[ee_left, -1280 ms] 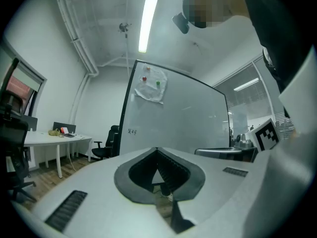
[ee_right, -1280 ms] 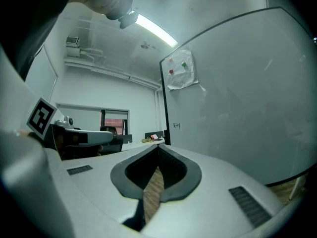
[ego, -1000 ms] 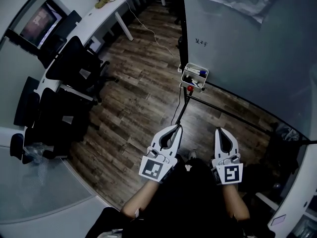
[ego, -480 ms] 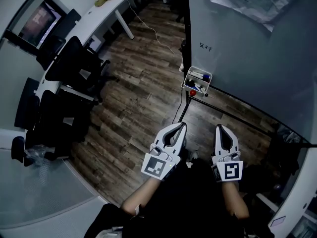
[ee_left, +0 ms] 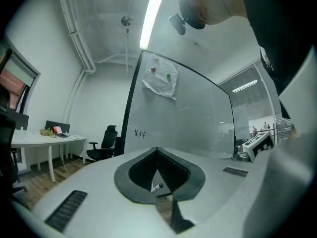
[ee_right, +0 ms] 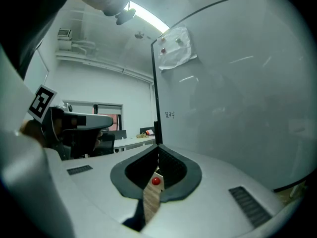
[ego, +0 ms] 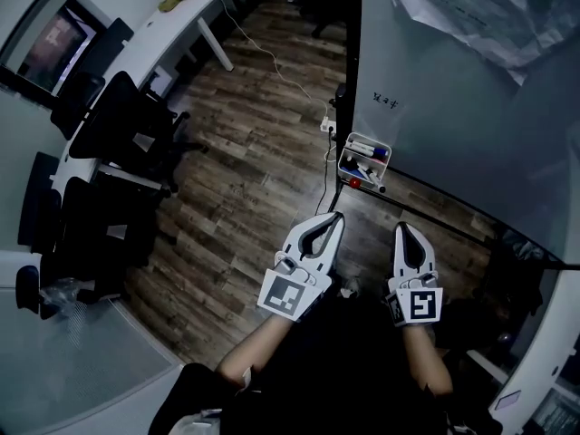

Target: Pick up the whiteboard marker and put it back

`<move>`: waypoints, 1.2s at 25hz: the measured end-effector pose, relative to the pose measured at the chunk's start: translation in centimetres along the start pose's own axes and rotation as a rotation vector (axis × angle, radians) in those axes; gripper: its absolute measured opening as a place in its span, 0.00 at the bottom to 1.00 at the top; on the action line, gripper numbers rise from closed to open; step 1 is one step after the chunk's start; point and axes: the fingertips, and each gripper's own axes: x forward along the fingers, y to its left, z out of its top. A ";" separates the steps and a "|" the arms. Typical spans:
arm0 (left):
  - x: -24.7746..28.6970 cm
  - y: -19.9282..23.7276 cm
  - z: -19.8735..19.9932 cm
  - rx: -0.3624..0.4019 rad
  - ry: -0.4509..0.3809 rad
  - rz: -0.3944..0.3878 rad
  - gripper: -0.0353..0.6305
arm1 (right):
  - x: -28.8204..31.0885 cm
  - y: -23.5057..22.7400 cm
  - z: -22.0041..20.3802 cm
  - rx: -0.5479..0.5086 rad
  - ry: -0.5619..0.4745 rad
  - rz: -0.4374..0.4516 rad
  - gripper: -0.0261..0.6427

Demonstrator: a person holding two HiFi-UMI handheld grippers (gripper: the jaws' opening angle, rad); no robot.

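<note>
Currently left gripper [ego: 331,217] and right gripper [ego: 401,229] both closed, empty; marker tray [ego: 367,140] at 12 o'clock on whiteboard [ego: 453,89]

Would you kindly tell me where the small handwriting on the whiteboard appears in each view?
Head view: handwriting right of centre, upper half.
Left gripper view: handwriting just left of centre.
Right gripper view: handwriting near centre.
Shared landmark: paper sheet higher on the whiteboard.
</note>
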 end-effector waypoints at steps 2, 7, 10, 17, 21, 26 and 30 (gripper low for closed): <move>0.5 0.5 -0.1 -0.004 0.003 -0.004 0.06 | 0.6 0.0 -0.4 -0.005 0.009 0.007 0.06; 1.7 1.6 -0.8 -0.013 0.023 -0.012 0.06 | 2.2 -0.8 -1.3 0.013 0.025 -0.013 0.06; 2.1 2.3 -1.3 -0.029 0.034 -0.009 0.06 | 3.1 -1.1 -2.1 0.016 0.043 -0.020 0.06; 3.2 3.4 -2.8 -0.058 0.065 -0.015 0.06 | 4.5 -1.3 -4.0 0.016 0.105 -0.020 0.06; 4.0 3.9 -3.7 -0.072 0.088 -0.022 0.06 | 5.2 -1.6 -4.5 0.036 0.090 -0.027 0.06; 4.9 5.0 -4.3 -0.085 0.106 -0.019 0.06 | 6.5 -1.9 -4.6 0.063 0.088 -0.031 0.07; 5.6 6.0 -4.8 -0.094 0.118 -0.014 0.06 | 7.1 -2.0 -6.2 0.054 0.121 0.013 0.15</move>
